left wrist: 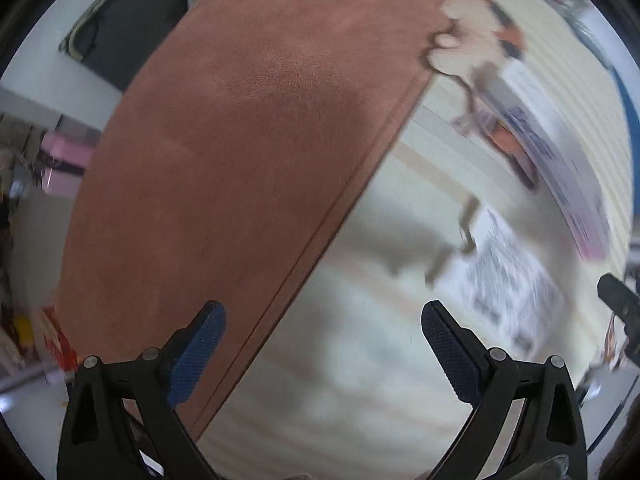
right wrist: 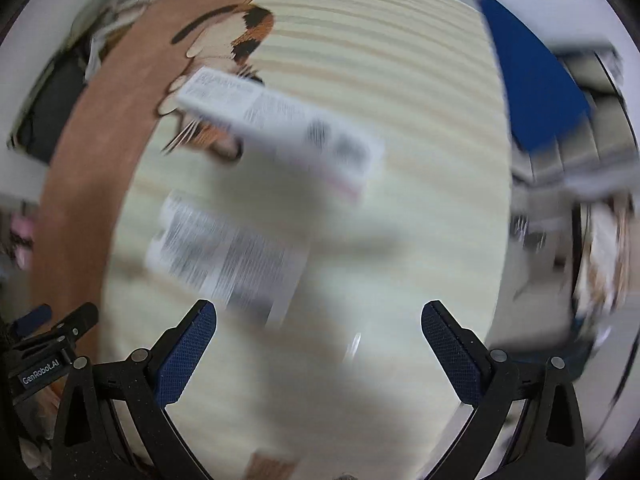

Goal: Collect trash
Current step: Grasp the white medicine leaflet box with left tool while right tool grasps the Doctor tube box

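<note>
Both views are motion-blurred. My left gripper (left wrist: 324,320) is open with nothing between its blue pads, hovering over the line where a brown mat (left wrist: 240,140) meets a cream striped mat (left wrist: 352,360). A printed paper sheet (left wrist: 508,280) lies to its right, and a long white printed box (left wrist: 560,168) lies farther off. My right gripper (right wrist: 319,318) is open and holds nothing above the cream mat (right wrist: 400,240). The printed sheet (right wrist: 224,256) lies just ahead to its left, the white box (right wrist: 280,128) beyond it. The left gripper's body (right wrist: 52,344) shows at the left edge.
A cat drawing (right wrist: 236,40) is printed on the cream mat near the brown mat (right wrist: 80,160). A blue object (right wrist: 532,88) sits at the right. Dark bags (left wrist: 132,20) and pink items (left wrist: 64,160) stand past the brown mat. Blurred clutter (right wrist: 600,248) lies right.
</note>
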